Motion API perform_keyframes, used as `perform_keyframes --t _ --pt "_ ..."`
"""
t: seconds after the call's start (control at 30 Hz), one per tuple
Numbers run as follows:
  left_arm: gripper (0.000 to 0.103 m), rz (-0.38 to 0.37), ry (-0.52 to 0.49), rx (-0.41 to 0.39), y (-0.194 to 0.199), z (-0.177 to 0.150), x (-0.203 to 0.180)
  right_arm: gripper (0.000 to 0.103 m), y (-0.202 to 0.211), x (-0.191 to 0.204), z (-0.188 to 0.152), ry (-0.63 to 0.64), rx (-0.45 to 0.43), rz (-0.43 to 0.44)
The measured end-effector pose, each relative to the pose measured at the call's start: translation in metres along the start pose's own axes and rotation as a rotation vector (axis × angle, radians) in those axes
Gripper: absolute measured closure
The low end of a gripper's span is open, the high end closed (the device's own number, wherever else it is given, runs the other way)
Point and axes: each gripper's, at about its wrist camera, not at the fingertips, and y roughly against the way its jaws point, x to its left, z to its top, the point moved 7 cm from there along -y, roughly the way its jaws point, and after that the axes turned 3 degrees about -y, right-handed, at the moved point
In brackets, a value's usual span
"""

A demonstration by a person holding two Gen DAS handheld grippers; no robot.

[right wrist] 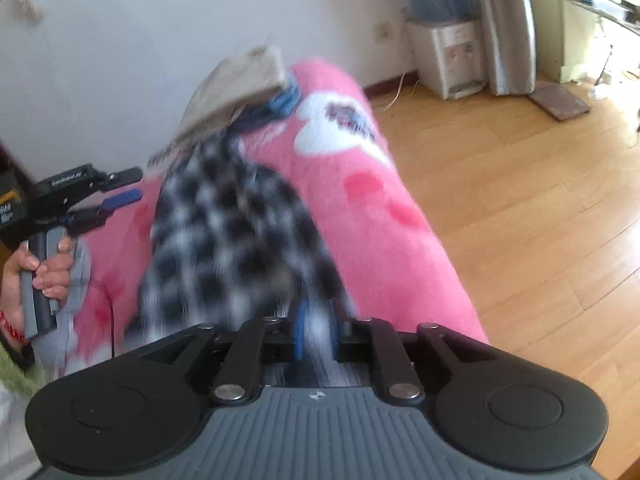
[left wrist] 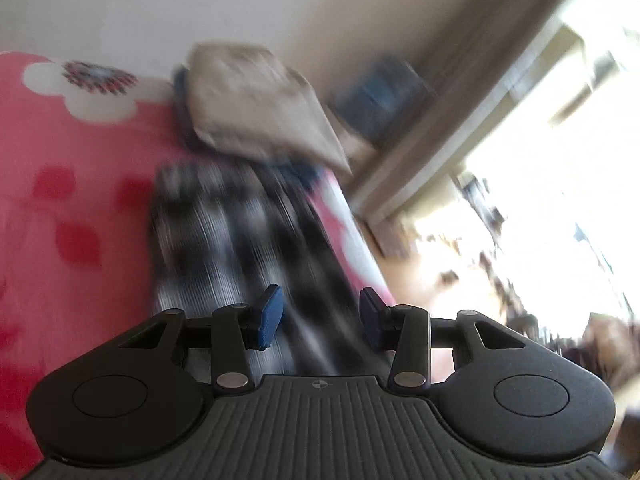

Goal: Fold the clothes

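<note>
Gripping a bunched end of the black-and-white checked garment (right wrist: 236, 236), the right gripper (right wrist: 316, 334) has its blue pads closed on the cloth, and from there the garment's long axis runs straight away over the pink flowered blanket (right wrist: 384, 240) toward the folded beige piece (right wrist: 236, 84) by the wall. Off to that side, the left gripper (left wrist: 320, 316) stands spread with nothing between its pads, above and near the same garment (left wrist: 240, 236), so I judge the right the nearer for the next fold. Only the right wrist view shows the left hand (right wrist: 44, 272) on its handle and the wooden floor (right wrist: 520, 208); the left view is blurred throughout.
</note>
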Motion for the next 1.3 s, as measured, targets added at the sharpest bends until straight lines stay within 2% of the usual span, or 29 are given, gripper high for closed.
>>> perform_keyframes --t 0.1,0.17,0.23,0.4,0.47,0.53,0.57,0.6,0.63,0.87,1.03,1.13,1.2,1.3 --pt "0.061 -0.029 -0.083 0.048 0.004 -0.032 -0.019 0.075 0.015 0.008 -0.033 0.069 0.074 0.026" --pt "0.061 -0.022 -0.147 0.067 0.001 -0.047 -0.029 0.064 0.020 0.020 -0.060 0.142 0.106 0.041" --pt "0.061 -0.007 -0.193 0.090 -0.006 -0.060 -0.035 0.059 0.018 0.031 -0.087 0.216 0.130 0.048" --pt "0.061 0.086 -0.356 0.085 -0.027 -0.081 -0.050 0.058 -0.008 0.046 -0.121 0.366 0.161 -0.015" --pt "0.061 0.131 -0.386 0.075 -0.037 -0.087 -0.050 0.058 -0.021 0.043 -0.128 0.367 0.188 -0.035" --pt "0.061 0.172 -0.396 0.077 -0.046 -0.092 -0.048 0.065 -0.025 0.043 -0.133 0.393 0.190 -0.061" --pt "0.061 0.187 -0.396 0.075 -0.049 -0.094 -0.047 0.081 -0.022 0.044 -0.134 0.394 0.193 -0.078" --pt "0.061 0.200 -0.397 0.072 -0.052 -0.095 -0.047 0.093 -0.019 0.045 -0.135 0.394 0.196 -0.095" --pt "0.061 0.210 -0.399 0.067 -0.054 -0.096 -0.046 0.100 -0.016 0.046 -0.136 0.394 0.199 -0.112" --pt "0.061 0.262 -0.410 0.039 -0.066 -0.093 -0.042 0.100 0.072 0.023 -0.155 0.168 0.194 -0.118" --pt "0.061 0.260 -0.419 0.030 -0.072 -0.093 -0.046 0.100 0.123 -0.006 -0.170 0.026 0.135 -0.159" --pt "0.061 0.277 -0.436 0.029 -0.076 -0.093 -0.048 0.100 0.119 -0.017 -0.174 -0.025 0.113 -0.156" --pt "0.061 0.285 -0.444 0.026 -0.078 -0.091 -0.049 0.097 0.105 -0.022 -0.180 -0.043 0.149 -0.160" --pt "0.061 0.283 -0.436 0.027 -0.076 -0.089 -0.047 0.082 0.090 -0.034 -0.189 -0.016 0.257 -0.227"
